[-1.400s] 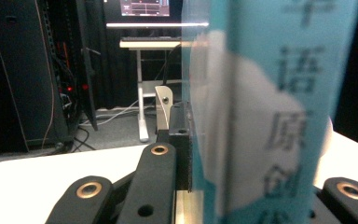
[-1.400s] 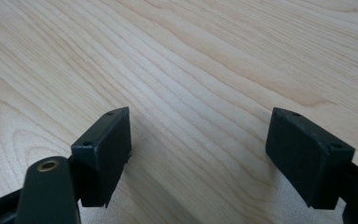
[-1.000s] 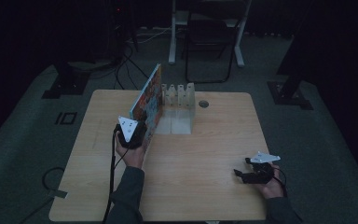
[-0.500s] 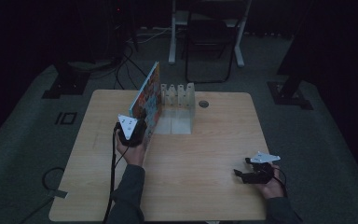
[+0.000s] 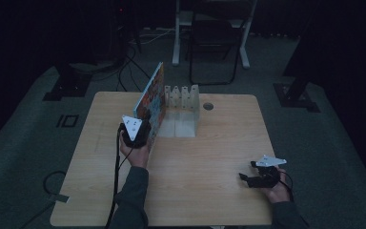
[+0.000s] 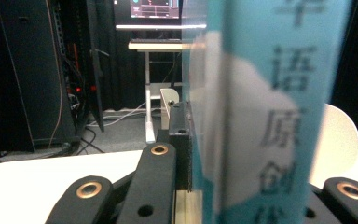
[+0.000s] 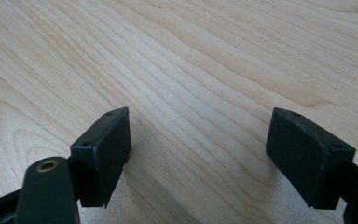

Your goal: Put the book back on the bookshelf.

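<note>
High view: dim, underexposed; the pale wooden table [image 5: 209, 157] is the only lit patch, the surrounding floor and room falling to near black. Colours muted, detail soft.

Left gripper view: brighter. The teal-spined book with large dark characters [image 6: 279, 116] sits very close to the lens and is heavily blurred; the black jaws are soft too. The background equipment is sharper, with a glowing screen strip at top.

Right gripper view: evenly lit and sharp on the wood grain; a soft shadow lies under the jaws.

A teal-spined book [image 6: 261, 116] with orange cover, white rack [image 5: 182, 98], pale wood-grain table [image 5: 209, 167].
</note>
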Available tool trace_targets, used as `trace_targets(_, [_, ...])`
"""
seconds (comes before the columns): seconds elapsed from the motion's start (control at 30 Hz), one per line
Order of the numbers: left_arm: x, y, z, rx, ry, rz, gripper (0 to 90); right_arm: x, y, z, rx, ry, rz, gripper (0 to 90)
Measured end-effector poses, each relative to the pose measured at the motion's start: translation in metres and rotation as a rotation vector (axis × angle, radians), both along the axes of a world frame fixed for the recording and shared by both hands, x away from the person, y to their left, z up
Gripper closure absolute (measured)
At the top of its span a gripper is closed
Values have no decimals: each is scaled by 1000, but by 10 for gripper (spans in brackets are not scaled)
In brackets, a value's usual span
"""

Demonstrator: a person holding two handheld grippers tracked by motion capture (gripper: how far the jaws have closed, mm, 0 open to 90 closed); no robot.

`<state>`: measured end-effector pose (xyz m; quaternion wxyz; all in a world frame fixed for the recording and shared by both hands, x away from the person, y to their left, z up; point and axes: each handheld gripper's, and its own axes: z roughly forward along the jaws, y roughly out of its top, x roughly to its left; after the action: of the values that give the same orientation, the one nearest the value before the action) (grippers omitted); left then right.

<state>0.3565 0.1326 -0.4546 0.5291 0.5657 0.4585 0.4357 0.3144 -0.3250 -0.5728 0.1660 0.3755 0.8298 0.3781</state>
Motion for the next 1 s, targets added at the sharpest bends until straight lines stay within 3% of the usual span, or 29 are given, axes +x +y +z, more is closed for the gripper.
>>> trace_targets(1.0, [-3, -2, -11, -2, -11, 2, 808, 0, 0, 0, -4, -2, 1, 214])
